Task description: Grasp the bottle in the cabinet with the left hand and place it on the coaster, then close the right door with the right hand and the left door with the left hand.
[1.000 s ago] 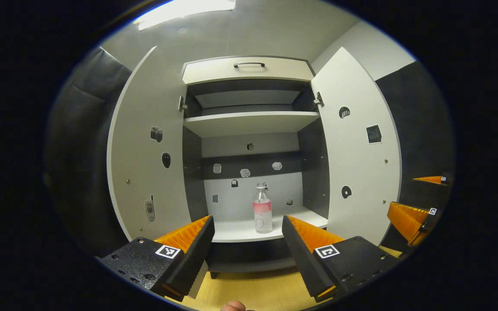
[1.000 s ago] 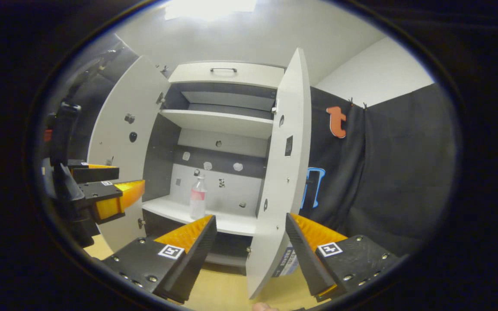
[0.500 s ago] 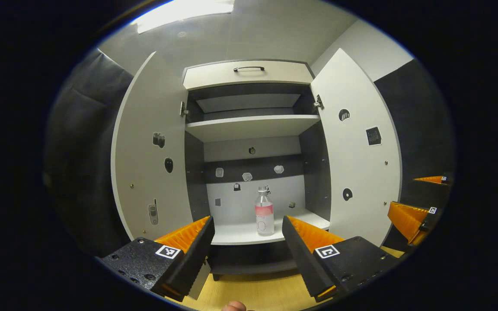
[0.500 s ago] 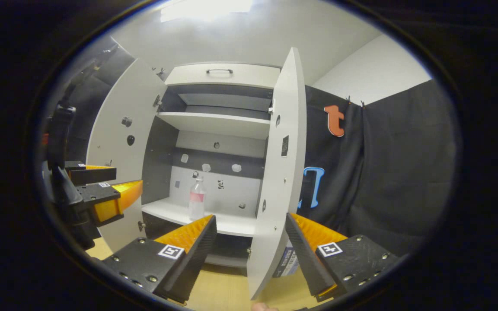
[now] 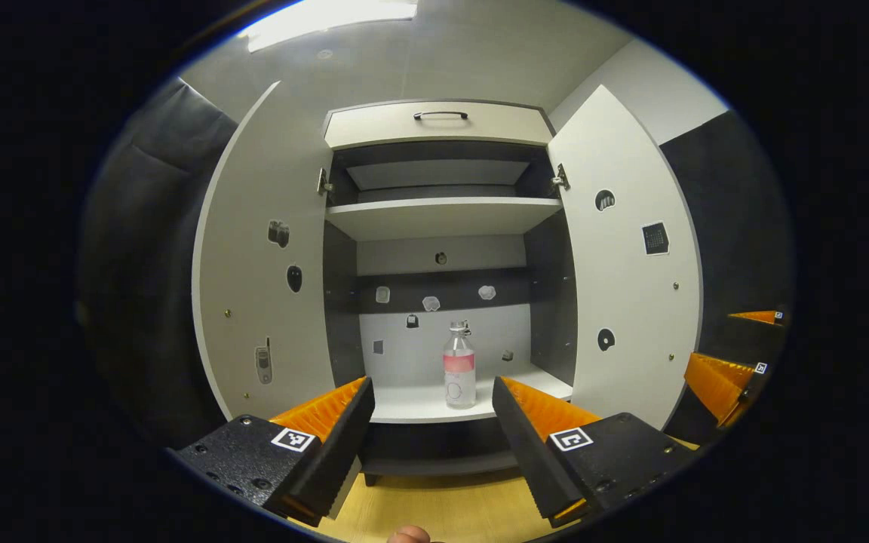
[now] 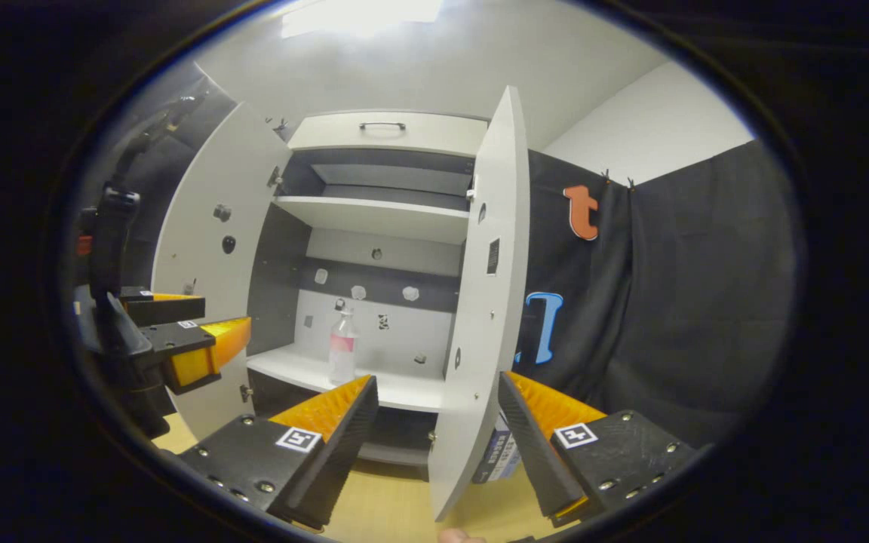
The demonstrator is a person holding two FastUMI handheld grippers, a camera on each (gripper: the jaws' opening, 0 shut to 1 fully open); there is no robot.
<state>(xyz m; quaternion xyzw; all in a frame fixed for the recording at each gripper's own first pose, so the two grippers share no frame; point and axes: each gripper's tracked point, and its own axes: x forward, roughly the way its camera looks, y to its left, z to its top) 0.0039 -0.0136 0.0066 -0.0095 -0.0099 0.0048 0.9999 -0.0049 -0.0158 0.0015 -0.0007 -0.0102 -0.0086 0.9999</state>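
A clear bottle with a pink label stands upright on the lower shelf of the open cabinet, a little right of centre. My left gripper is open, short of the shelf's front edge, and the bottle shows between its fingers, farther in. In the right gripper view the bottle stands beyond the left gripper. My right gripper is open, and the edge of the right door stands between its fingers without touching them. Both the left door and the right door are swung wide. The right gripper shows at the far right.
An upper shelf and a drawer with a dark handle sit above. Small stickers dot the doors and back wall. A blue and white box stands low behind the right door. Light wood surface lies in front of the cabinet.
Both views wobble only slightly. In the right gripper view the right door's edge has drifted a little to the left. Both grippers stay open and the bottle has not moved.
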